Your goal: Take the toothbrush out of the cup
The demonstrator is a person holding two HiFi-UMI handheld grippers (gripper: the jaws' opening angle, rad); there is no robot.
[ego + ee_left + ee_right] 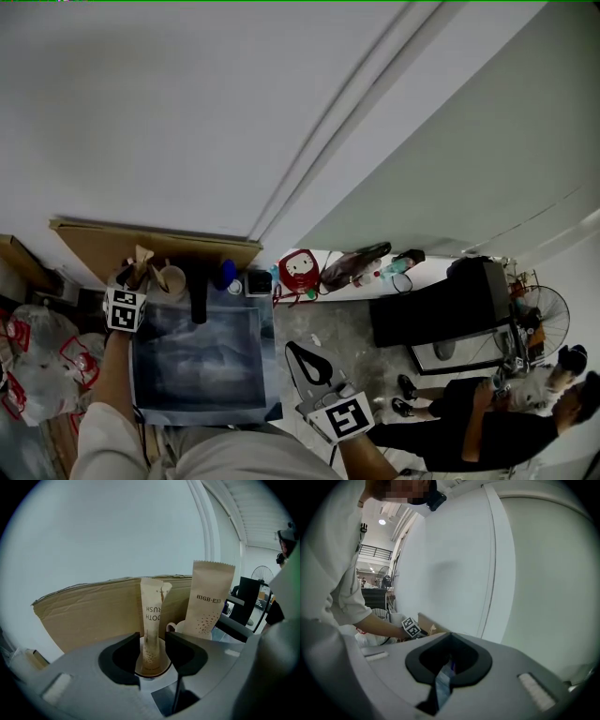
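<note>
Toothbrush (151, 620) is showing as a narrow tan paper sleeve, speckled toward the bottom, with dark print running down it upside down and a ragged, folded top edge. It is standing nearly upright in the cup (153, 673), a white-rimmed one with a brown inside, at the back left of the table (197, 366), just in front of the cardboard (89, 611). A second sleeve (208, 602), wider and printed right way up, is standing in a white mug (176, 627) just to the right. Left claw (152, 637) is reaching over the cup with its jaws standing wide apart, one on each side of the sleeve just above the rim. The sleeve is filling most of the gap; whether the pads are touching it cannot be told. Right claw (292, 349) is hanging off the table's right edge, well apart from the cup, with its jaws together and gripping nothing.
</note>
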